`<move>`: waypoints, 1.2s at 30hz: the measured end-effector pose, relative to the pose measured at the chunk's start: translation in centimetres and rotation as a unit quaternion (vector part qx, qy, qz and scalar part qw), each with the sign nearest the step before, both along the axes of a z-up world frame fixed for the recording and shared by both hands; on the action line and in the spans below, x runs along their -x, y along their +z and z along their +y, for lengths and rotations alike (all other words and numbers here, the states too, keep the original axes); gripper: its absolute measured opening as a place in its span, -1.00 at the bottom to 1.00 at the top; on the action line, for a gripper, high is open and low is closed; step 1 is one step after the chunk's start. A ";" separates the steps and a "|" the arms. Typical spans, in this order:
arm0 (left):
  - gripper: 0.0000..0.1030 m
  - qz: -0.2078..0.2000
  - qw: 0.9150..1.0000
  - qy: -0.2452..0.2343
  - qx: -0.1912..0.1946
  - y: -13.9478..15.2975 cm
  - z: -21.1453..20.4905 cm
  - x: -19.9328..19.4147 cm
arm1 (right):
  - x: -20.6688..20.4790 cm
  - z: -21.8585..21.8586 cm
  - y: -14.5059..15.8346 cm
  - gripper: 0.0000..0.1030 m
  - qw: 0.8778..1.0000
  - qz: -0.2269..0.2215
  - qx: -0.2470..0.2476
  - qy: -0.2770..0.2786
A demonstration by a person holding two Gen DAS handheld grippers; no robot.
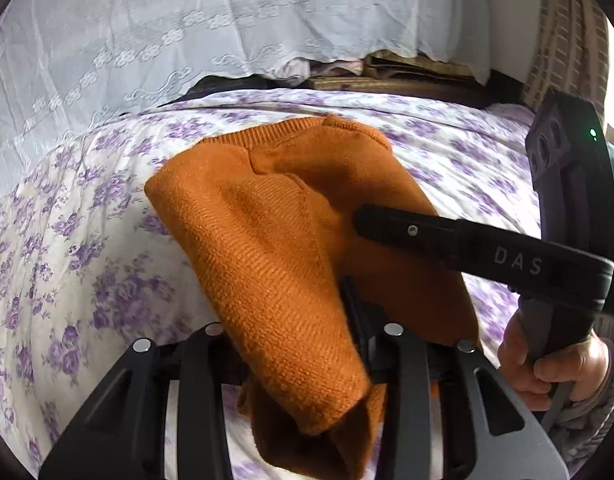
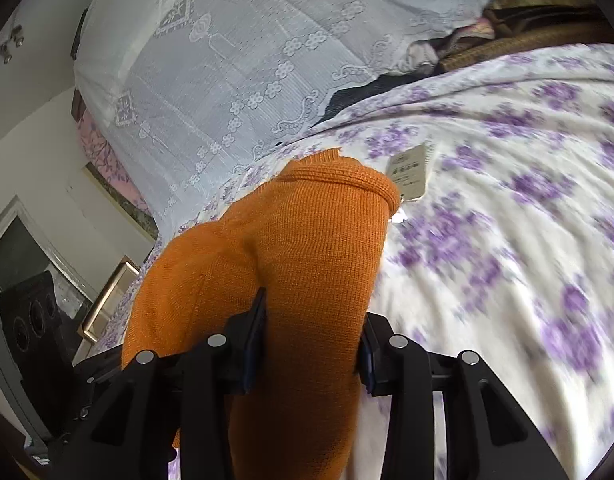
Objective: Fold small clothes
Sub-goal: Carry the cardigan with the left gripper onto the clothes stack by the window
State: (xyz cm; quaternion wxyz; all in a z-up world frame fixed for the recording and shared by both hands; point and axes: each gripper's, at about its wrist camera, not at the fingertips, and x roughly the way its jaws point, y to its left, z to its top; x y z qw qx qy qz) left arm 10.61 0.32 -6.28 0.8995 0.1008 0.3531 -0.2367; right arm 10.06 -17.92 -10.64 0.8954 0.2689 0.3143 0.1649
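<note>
An orange knitted sweater (image 1: 275, 216) is lifted off the purple-flowered bed sheet (image 1: 67, 240), partly doubled over. In the left wrist view its fabric runs between the jaws of my left gripper (image 1: 295, 328), which is shut on it; the cloth hides the left finger. One finger (image 1: 427, 236) of my right gripper reaches in from the right onto the sweater, with a person's hand (image 1: 547, 372) on its handle. In the right wrist view the sweater (image 2: 307, 232) hangs bunched between the pads of my right gripper (image 2: 313, 316), shut on it. A paper tag (image 2: 409, 174) sticks out by the ribbed hem.
A white lace cover (image 1: 187, 20) hangs over a pile at the back of the bed, with brown folded things (image 1: 407, 68) under its edge. Off the bed's left side stand a dark speaker (image 2: 27, 320) and a wooden frame (image 2: 107, 300).
</note>
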 end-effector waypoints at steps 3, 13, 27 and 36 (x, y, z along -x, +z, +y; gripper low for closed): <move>-0.31 -0.009 1.000 -0.012 -0.005 0.2 -0.9 2.0 | 1.9 -0.8 0.0 -0.24 1.000 0.000 -0.004 -0.006; -0.31 -0.040 0.998 -0.051 -0.015 1.0 -3.5 8.4 | 8.7 -3.5 1.1 -0.24 1.000 -0.011 -0.001 -0.024; -0.31 -0.076 0.990 -0.116 -0.012 2.6 -8.5 16.6 | 18.3 -7.7 4.0 -0.24 0.996 -0.046 0.016 -0.071; -0.31 -0.078 0.977 -0.199 0.012 4.9 -16.0 21.0 | 25.9 -14.7 7.7 -0.24 0.988 -0.054 0.030 -0.139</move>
